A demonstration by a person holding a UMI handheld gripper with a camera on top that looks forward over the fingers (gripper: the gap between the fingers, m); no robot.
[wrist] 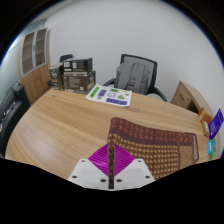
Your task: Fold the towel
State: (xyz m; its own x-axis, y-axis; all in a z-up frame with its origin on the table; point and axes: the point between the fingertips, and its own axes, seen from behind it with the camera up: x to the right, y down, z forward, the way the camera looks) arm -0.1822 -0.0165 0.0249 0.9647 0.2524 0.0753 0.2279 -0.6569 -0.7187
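A brown patterned towel [155,145] lies on the wooden table [65,125], just ahead and to the right of my fingers. One corner of it runs down between the magenta pads [96,160] of my gripper [110,166], which is shut on that edge of cloth. The towel's near part looks lifted toward the fingers; the rest lies flat on the table.
A white sheet with green print [108,96] lies at the table's far side. A black office chair [135,73] stands behind it, with boxes [77,72] to the left. Blue and purple items [214,125] sit at the right edge. Bare wood stretches left of the towel.
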